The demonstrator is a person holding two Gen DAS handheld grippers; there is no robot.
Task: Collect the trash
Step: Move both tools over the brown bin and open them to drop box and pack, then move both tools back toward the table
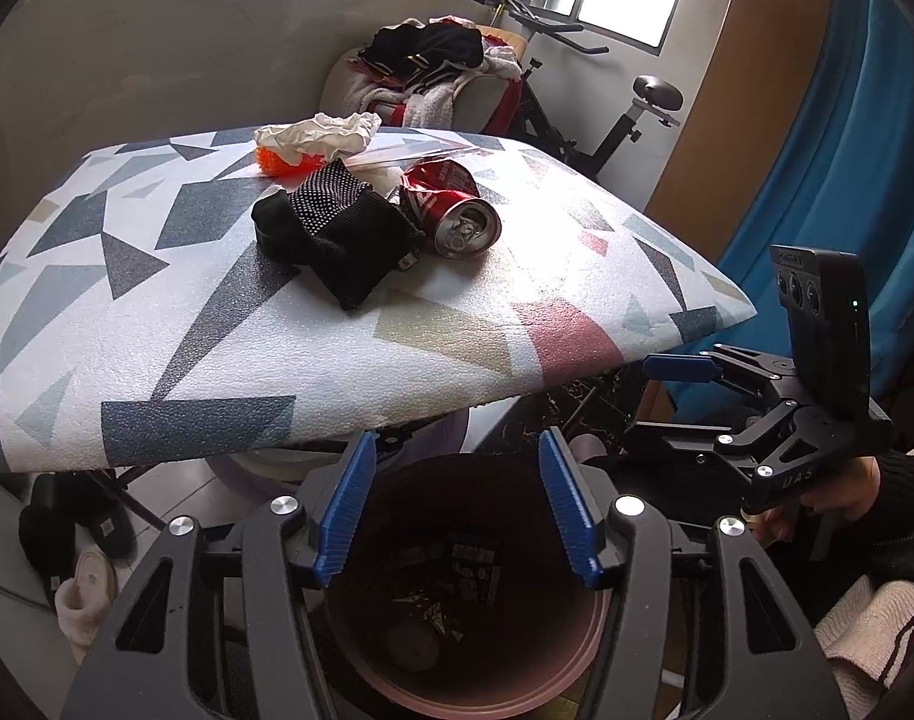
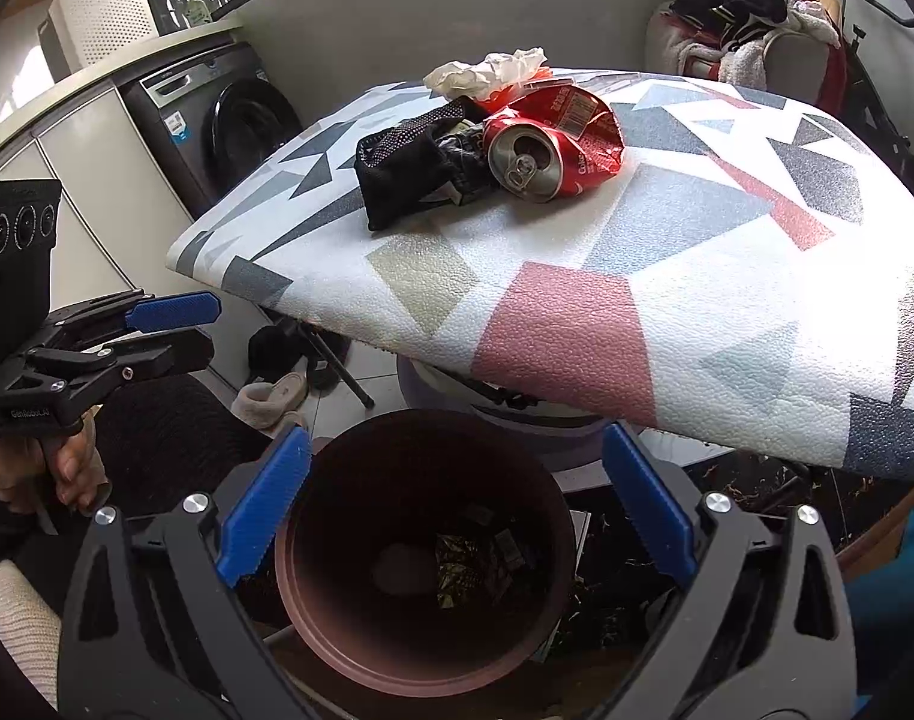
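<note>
I am hovering both pairs of jaws above the brown bin [image 1: 457, 618], which is standing on the floor just below the near edge of the patterned table [image 1: 277, 360]. My left gripper [image 1: 457, 516] is holding its blue pads apart with nothing between them, and my right gripper [image 2: 451, 510] is standing wider still, also empty. Some wrappers are already lying at the bottom of the bin.

The remaining trash is sitting in a cluster toward the far edge of the table. The crushed red can [image 1: 451, 204] is lying on its side, its open top facing me. I am judging it light, thin-walled and already dented, so it is going to give a little; across the flattened middle my pads should be biting best, since the smooth metal may be slipping at the round rim. Touching its left side, the black mesh pouch [image 1: 331, 234] is looking soft and limp; pinching a bunched fold near its top should be enough. Behind them, nearest the far edge, the crumpled white tissue [image 1: 319, 135] is weighing almost nothing and is compressing easily, with an orange scrap [image 1: 274, 161] and a clear plastic strip [image 1: 415, 153] beside it, the strip probably slick and flat to lift.
</note>
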